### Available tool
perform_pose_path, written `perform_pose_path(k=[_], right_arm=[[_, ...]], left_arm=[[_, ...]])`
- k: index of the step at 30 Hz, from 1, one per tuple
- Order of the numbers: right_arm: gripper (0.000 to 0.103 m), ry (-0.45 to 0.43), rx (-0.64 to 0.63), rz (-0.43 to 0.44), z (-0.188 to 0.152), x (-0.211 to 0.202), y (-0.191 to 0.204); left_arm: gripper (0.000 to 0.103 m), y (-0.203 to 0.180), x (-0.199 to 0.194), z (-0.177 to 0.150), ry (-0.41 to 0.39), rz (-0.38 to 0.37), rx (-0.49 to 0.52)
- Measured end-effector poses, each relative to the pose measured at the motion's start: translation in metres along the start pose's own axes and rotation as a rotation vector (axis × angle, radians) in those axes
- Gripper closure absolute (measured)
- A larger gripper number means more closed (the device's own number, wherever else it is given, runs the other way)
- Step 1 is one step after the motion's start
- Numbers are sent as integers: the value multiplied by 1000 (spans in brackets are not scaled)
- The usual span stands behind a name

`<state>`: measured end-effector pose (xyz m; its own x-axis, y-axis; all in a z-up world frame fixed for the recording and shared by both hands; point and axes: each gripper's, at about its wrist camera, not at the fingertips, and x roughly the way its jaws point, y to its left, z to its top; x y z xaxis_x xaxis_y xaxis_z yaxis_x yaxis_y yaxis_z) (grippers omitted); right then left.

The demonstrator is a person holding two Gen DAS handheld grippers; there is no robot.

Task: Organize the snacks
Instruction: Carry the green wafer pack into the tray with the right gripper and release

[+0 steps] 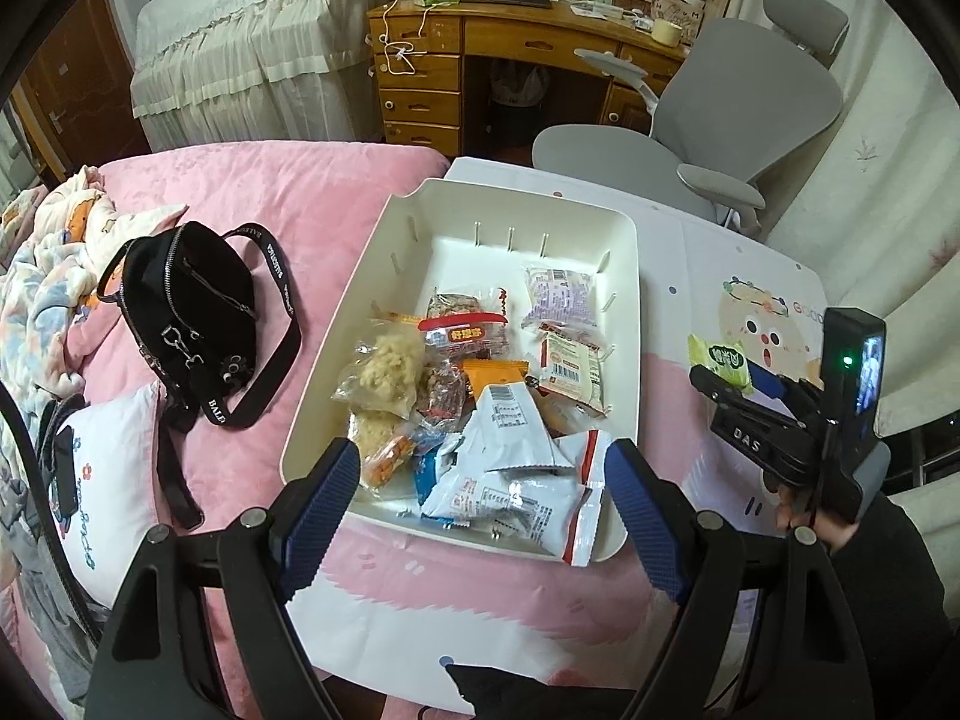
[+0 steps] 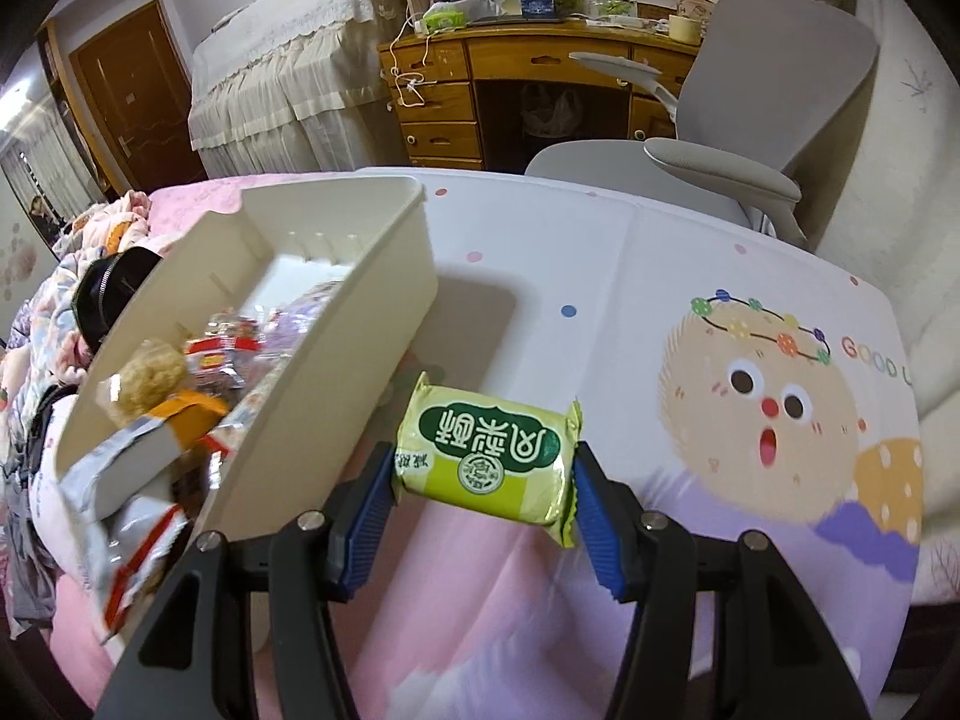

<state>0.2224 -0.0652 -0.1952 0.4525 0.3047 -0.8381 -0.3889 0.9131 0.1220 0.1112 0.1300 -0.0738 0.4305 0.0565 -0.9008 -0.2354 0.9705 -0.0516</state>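
Observation:
A cream plastic bin (image 1: 624, 252) holds several snack packets: white ones (image 1: 510, 480) at its near end, an orange one (image 1: 495, 375), a red-labelled one (image 1: 462, 330) and a purple one (image 1: 558, 294). My left gripper (image 1: 480, 462) hangs over the near end of the bin, its jaws wide apart and pressing on nothing. My right gripper (image 2: 483, 462) is shut on a green snack packet (image 2: 489, 456), held in the air just right of the bin's wall (image 2: 336, 192). In the left wrist view the same packet (image 1: 720, 357) shows in the right gripper (image 1: 732, 384), to the right of the bin.
The bin rests on a cartoon-printed tabletop (image 2: 720, 300) beside a pink bedspread (image 1: 270, 180). A black shoulder bag (image 1: 192, 312), a white pillow (image 1: 114, 480) and a crumpled blanket (image 1: 54, 276) lie to the left. A grey office chair (image 1: 750, 102) and a wooden desk (image 1: 480, 42) stand behind.

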Motion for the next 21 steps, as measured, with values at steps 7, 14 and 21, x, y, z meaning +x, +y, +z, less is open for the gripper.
perform_pose_path(k=[7, 14, 21], right_arm=[[46, -37, -7, 25, -2, -29, 24], [46, -74, 25, 64, 3, -54, 58], [46, -130, 26, 68, 11, -73, 101]], left_arm=[[20, 13, -9, -4, -9, -21, 7], [18, 28, -20, 1, -58, -61, 43], [17, 57, -35, 1, -100, -103, 69]])
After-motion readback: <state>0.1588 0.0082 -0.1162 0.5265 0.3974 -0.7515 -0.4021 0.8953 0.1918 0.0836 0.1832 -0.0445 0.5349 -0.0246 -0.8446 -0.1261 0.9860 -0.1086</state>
